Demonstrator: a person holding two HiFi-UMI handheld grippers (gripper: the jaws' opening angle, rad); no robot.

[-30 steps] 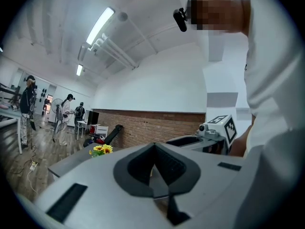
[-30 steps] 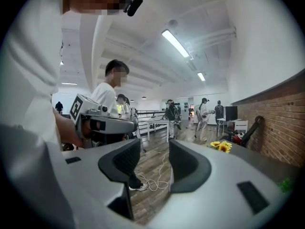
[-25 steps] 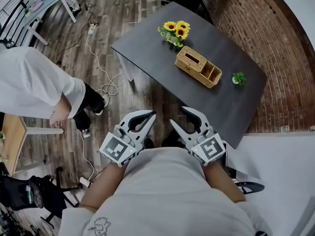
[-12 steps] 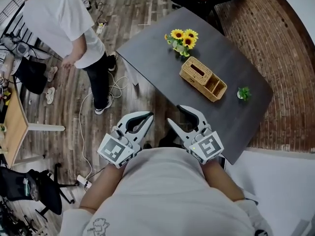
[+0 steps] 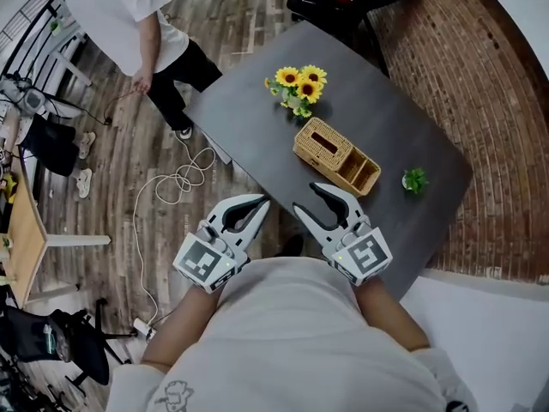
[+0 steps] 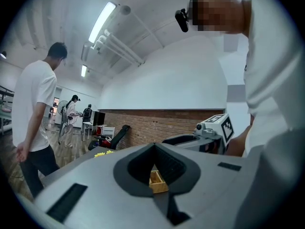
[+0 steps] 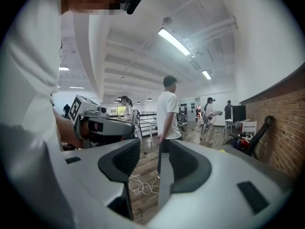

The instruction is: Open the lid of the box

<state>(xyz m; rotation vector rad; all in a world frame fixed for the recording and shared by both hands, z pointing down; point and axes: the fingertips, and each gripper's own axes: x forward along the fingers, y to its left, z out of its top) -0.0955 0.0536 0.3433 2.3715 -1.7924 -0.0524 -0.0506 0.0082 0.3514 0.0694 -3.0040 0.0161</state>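
The left claw (image 5: 260, 202) is clenched on nothing, its two jaws meeting at the tips and leaving only a small dark window between them. In the left gripper view (image 6: 153, 146) a corner of the wicker box (image 6: 157, 181) shows far off through that window. The right claw (image 5: 309, 197) stands released with a clear gap between its jaws. The right gripper view (image 7: 155, 151) shows only wood floor (image 7: 143, 168) and a looped white cable (image 7: 142, 186) in that gap. Both claws are held close in front of the person's chest, side by side and apart from each other, near the edge of the dark grey table (image 5: 257, 101) and touching nothing on it. The wicker box (image 5: 336, 156) lies on the table just beyond the right claw, well clear of both. Its slotted lid lies flat on the far half and open compartments show at the near end. Behind the box stands a bunch of sunflowers (image 5: 298, 87), and to its right, apart from it, a small green plant (image 5: 414, 179). On the wood floor left of the table the white cable (image 5: 171, 183) trails, and a person in a white shirt (image 5: 129, 7) stands past it. A brick wall (image 5: 489, 101) runs along the table's far side.
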